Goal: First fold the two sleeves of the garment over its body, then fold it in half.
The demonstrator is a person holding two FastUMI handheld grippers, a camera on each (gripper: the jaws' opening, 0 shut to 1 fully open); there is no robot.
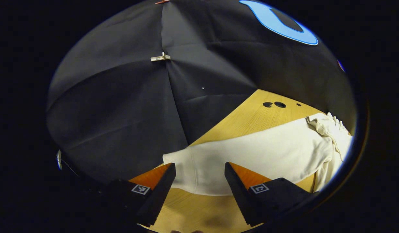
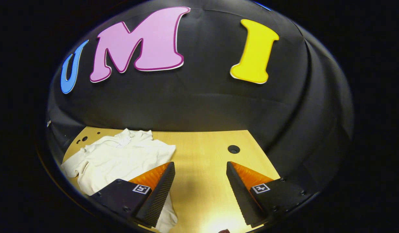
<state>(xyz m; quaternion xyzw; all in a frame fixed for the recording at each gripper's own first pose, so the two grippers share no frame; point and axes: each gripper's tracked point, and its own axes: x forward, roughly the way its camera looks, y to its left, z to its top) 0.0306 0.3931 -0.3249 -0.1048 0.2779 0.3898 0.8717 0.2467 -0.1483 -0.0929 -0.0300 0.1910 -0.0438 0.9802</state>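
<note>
Both jaws gape; cream garment (image 2: 121, 158) on table (image 2: 202, 155)

Light yellow wooden table (image 2: 202, 145) with small round dark holes (image 2: 233, 149) near its far edge, cream-white long-sleeved fabric garment (image 2: 121, 158) lying spread on it, one sleeve (image 1: 251, 152) stretched flat across the tabletop

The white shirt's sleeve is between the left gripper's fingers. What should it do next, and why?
Probably lower the left gripper and close on the sleeve. Its fingers are open, and the sleeve lies stretched out on the wooden table, not yet folded over the body.
</note>
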